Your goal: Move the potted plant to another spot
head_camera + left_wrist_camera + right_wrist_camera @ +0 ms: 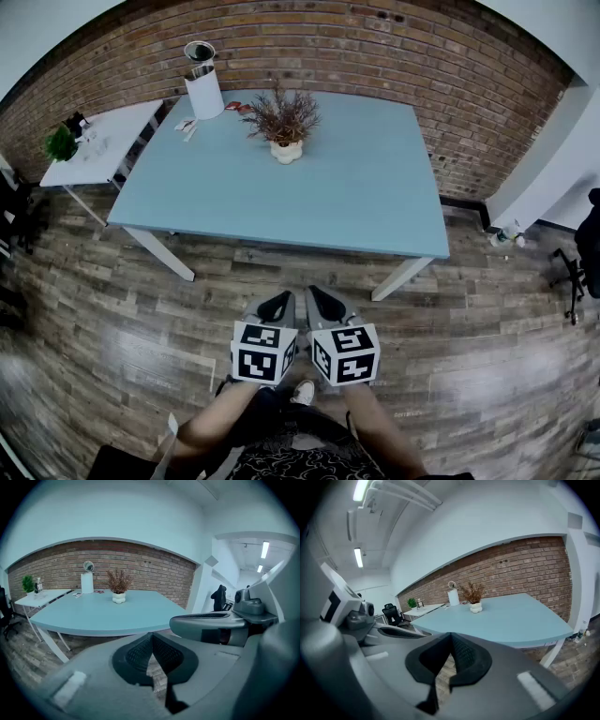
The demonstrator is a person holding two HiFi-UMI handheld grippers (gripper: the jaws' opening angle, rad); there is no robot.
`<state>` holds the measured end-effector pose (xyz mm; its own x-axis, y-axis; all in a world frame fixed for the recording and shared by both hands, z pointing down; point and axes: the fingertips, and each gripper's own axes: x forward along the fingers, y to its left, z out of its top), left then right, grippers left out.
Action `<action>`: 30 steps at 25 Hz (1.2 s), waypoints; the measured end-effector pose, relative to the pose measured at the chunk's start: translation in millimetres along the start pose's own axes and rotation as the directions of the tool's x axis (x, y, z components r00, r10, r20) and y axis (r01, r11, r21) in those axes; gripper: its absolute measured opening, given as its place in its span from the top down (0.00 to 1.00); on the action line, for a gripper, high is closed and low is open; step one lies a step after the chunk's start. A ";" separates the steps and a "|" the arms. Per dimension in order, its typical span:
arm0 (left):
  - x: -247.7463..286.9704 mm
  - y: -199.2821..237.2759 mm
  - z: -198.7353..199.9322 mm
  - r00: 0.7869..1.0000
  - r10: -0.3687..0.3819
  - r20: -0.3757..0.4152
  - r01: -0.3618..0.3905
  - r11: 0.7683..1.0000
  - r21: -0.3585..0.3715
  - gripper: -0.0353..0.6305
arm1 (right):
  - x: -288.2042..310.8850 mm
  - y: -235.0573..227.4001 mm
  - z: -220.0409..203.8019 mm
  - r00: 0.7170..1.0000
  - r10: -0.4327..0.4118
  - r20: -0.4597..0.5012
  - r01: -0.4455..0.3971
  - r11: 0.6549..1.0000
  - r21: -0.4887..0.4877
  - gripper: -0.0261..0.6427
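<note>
The potted plant (284,122), dried brown twigs in a small white pot, stands toward the back of the light blue table (356,197). It shows far off in the left gripper view (118,587) and the right gripper view (474,596). My left gripper (277,306) and right gripper (323,304) hang side by side over the wooden floor, well short of the table's front edge. Both have their jaws together with nothing between them. Each gripper sees the other beside it.
A white cylinder with a round mirror (202,80) stands at the table's back left, small items beside it. A small white side table (98,145) with a green plant (61,143) is at left. Brick wall behind; office chairs (586,253) at the sides.
</note>
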<state>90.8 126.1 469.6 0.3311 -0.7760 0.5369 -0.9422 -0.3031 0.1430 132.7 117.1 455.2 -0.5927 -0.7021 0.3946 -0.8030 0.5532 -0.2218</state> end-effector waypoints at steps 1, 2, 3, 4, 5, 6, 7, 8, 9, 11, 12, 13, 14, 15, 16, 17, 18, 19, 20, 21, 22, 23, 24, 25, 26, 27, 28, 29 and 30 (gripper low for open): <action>-0.2 -1.5 0.9 1.000 -0.002 0.001 0.002 1.000 0.004 0.95 | -0.7 -1.4 0.6 1.000 -0.002 0.001 0.002 1.000 0.001 0.95; -0.5 -2.7 1.4 1.000 -0.004 0.003 0.004 1.000 0.008 0.95 | -1.3 -2.4 0.9 1.000 -0.004 0.002 0.004 1.000 0.002 0.95; -1.1 -3.4 1.1 1.000 -0.005 0.003 0.005 1.000 0.011 0.95 | -1.9 -2.7 0.7 1.000 -0.005 0.002 0.005 1.000 0.003 0.95; -1.9 -3.3 0.0 1.000 -0.005 0.002 0.005 1.000 0.012 0.95 | -2.2 -2.0 0.1 1.000 -0.004 0.003 0.004 1.000 0.002 0.95; -2.7 -2.3 -1.3 1.000 -0.003 0.002 0.003 1.000 0.010 0.95 | -2.2 -0.6 -0.6 1.000 -0.001 0.003 0.001 1.000 0.000 0.95; -3.4 -0.8 -2.4 1.000 0.000 0.001 0.000 1.000 0.006 0.95 | -1.9 1.0 -0.9 1.000 0.004 0.003 -0.004 1.000 -0.002 0.95; -3.7 0.7 -2.7 1.000 0.003 0.001 -0.003 1.000 0.002 0.94 | -1.4 1.9 -0.7 1.000 0.008 0.005 -0.008 1.000 -0.004 0.95; -3.7 2.0 -2.2 1.000 0.006 0.002 -0.006 1.000 0.000 0.95 | -0.8 2.0 -0.3 1.000 0.011 0.007 -0.011 1.000 -0.005 0.95; -3.4 3.0 -1.4 1.000 0.009 0.004 -0.009 1.000 0.000 0.95 | 0.0 1.7 0.0 1.000 0.013 0.009 -0.013 1.000 -0.005 0.95; -2.3 5.3 -0.1 1.000 0.011 0.006 -0.011 1.000 0.002 0.95 | 2.8 2.2 -0.5 1.000 0.018 0.008 -0.018 1.000 -0.006 0.95; -1.4 7.0 0.4 1.000 0.013 0.008 -0.013 1.000 0.002 0.95 | 5.0 3.0 -0.8 1.000 0.021 0.006 -0.021 1.000 -0.008 0.95; -0.3 9.1 1.3 1.000 0.014 0.009 -0.014 1.000 0.001 0.95 | 7.8 3.7 -0.6 1.000 0.023 0.005 -0.023 1.000 -0.013 0.95; 1.0 11.3 2.6 1.000 0.016 0.012 -0.016 1.000 0.000 0.95 | 11.0 4.3 -0.1 1.000 0.023 0.003 -0.023 1.000 -0.018 0.95; 2.0 13.7 4.0 1.000 0.017 0.014 -0.017 1.000 -0.001 0.95 | 14.2 4.9 0.5 1.000 0.023 0.001 -0.023 0.999 -0.023 0.95; 3.0 16.5 5.2 1.000 0.018 0.017 -0.018 1.000 -0.003 0.95 | 17.4 5.6 1.1 1.000 0.022 -0.001 -0.022 0.999 -0.028 0.95; 4.0 19.8 6.1 1.000 0.019 0.020 -0.018 1.000 -0.006 0.95 | 20.9 6.4 1.6 1.000 0.020 -0.003 -0.020 0.999 -0.032 0.95; 5.4 23.7 6.9 1.000 0.020 0.021 -0.020 1.000 -0.009 0.95 | 25.0 7.1 2.3 1.000 0.019 -0.005 -0.020 0.999 -0.035 0.95; 7.1 28.3 7.7 1.000 0.022 0.021 -0.021 1.000 -0.013 0.95 | 29.6 7.9 3.2 1.000 0.020 -0.008 -0.020 0.999 -0.037 0.95; 9.2 33.4 8.5 1.000 0.024 0.020 -0.023 1.000 -0.018 0.95 | 34.7 8.7 4.1 1.000 0.021 -0.012 -0.022 0.999 -0.038 0.95; 11.5 38.8 9.1 1.000 0.025 0.018 -0.025 0.999 -0.023 0.95 | 39.9 9.9 4.9 1.000 0.023 -0.016 -0.024 0.999 -0.038 0.95; 14.0 44.6 9.8 1.000 0.026 0.015 -0.026 0.999 -0.028 0.95 | 45.3 11.1 5.7 0.999 0.025 -0.020 -0.026 0.999 -0.040 0.95; 16.8 50.4 10.5 1.000 0.026 0.012 -0.026 0.999 -0.032 0.95 | 51.1 12.2 6.6 0.999 0.026 -0.023 -0.027 0.999 -0.043 0.95; 19.9 56.2 11.6 1.000 0.026 0.011 -0.025 0.999 -0.036 0.95 | 57.2 12.8 7.6 0.999 0.025 -0.024 -0.026 0.999 -0.046 0.95; 23.2 61.9 13.2 1.000 0.025 0.011 -0.024 0.999 -0.040 0.95 | 63.7 12.9 8.8 0.999 0.021 -0.024 -0.022 0.999 -0.047 0.95; 26.9 67.2 15.2 1.000 0.023 0.012 -0.022 0.999 -0.042 0.95 | 70.2 12.5 10.1 1.000 0.016 -0.024 -0.017 0.999 -0.047 0.95; 30.9 72.2 17.6 1.000 0.019 0.012 -0.019 0.999 -0.043 0.95 | 76.8 11.7 11.7 1.000 0.011 -0.024 -0.012 0.999 -0.046 0.95; 35.2 77.1 20.3 1.000 0.015 0.011 -0.014 0.999 -0.043 0.95 | 83.5 10.7 13.5 1.000 0.004 -0.026 -0.005 0.999 -0.046 0.95; 39.5 82.2 23.3 1.000 0.009 0.010 -0.009 0.999 -0.043 0.95 | 90.3 9.5 15.6 1.000 -0.005 -0.028 0.004 0.999 -0.047 0.95; 43.8 87.5 26.4 1.000 0.005 0.008 -0.004 0.999 -0.042 0.95 | 97.2 8.4 18.1 0.999 -0.014 -0.030 0.012 0.999 -0.048 0.95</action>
<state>24.3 51.0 483.7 0.3271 -0.7815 0.5313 -0.9450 -0.2760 0.1758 67.2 45.4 475.6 -0.5795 -0.6960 0.4240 -0.8062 0.5656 -0.1734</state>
